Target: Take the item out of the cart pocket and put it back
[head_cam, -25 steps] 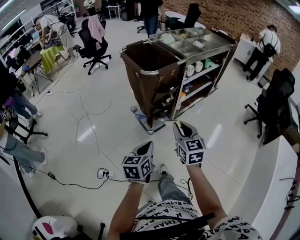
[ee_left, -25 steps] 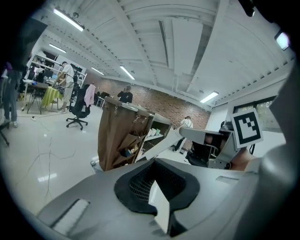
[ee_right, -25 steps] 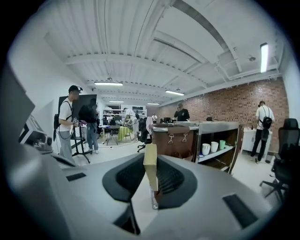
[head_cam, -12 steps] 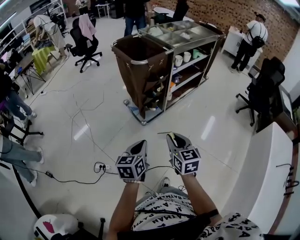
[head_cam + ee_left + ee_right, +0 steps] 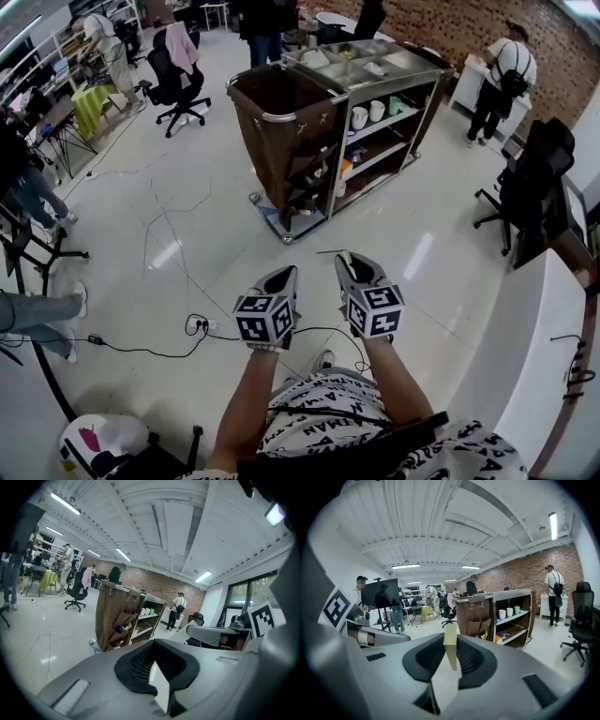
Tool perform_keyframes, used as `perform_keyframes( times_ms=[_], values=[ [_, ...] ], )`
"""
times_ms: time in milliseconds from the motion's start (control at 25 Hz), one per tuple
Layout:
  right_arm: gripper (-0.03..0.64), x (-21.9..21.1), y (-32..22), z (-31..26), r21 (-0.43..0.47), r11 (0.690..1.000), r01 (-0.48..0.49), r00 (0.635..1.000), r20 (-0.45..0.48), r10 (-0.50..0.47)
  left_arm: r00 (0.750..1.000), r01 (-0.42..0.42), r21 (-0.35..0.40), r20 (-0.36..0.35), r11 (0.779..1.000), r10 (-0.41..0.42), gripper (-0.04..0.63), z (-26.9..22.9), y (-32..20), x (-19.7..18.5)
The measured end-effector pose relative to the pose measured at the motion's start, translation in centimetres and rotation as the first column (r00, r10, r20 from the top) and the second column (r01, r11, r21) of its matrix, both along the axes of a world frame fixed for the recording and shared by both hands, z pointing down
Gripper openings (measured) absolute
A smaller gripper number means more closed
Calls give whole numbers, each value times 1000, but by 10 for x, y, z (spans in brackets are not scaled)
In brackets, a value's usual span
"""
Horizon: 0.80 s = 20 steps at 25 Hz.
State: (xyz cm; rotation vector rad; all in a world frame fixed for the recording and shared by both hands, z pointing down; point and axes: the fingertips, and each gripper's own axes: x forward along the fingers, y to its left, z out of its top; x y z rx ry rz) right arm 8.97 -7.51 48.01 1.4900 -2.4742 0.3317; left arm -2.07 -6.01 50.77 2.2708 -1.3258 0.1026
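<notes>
The housekeeping cart (image 5: pixel 398 64) stands a few steps ahead on the white floor. A brown fabric bag (image 5: pixel 281 117) with sewn pockets (image 5: pixel 314 178) hangs on its near end. My right gripper (image 5: pixel 349 262) is low in the head view, well short of the cart, and is shut on a small pale yellow flat item (image 5: pixel 450 641) that sticks up between its jaws. In the right gripper view the cart (image 5: pixel 497 616) lies beyond the item. My left gripper (image 5: pixel 284 277) is beside the right one with its jaws together and nothing in them. The cart's pockets (image 5: pixel 119 625) show far off in the left gripper view.
A power strip and black cables (image 5: pixel 202 325) lie on the floor left of my grippers. A white counter (image 5: pixel 553 375) runs along the right, with a black office chair (image 5: pixel 534 187) past it. Several people stand around the room, one (image 5: pixel 502 80) near the cart's far right.
The cart looks farther away in the head view than a second ago, and both grippers sit a little lower. The right gripper still holds the pale item.
</notes>
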Motion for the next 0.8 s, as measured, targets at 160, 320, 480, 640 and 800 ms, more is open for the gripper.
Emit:
perform_keyframes(
  times_ms=[160,320,480,640,800],
  values=[
    [84,6,6,-2,4,1000,4,1000,2,-4,1000,-1,5,-2,1000,1,-2,0,7,7],
    [84,15,7,-8,18,1000,-3,1000,8,3,1000,4,8,-6,1000,-4,-2,-3,8,13],
    [84,18,14,-5,16,1000,-7,1000,13,7,1000,7,-1,-15,1000,-7,-2,-2,17,16],
    [84,20,21,-6,15,1000,-8,1000,15,8,1000,-2,-4,-12,1000,1,-2,-3,25,19],
    [84,18,28,-6,15,1000,-5,1000,12,5,1000,-4,-5,-13,1000,4,-2,-3,34,19]
  ],
)
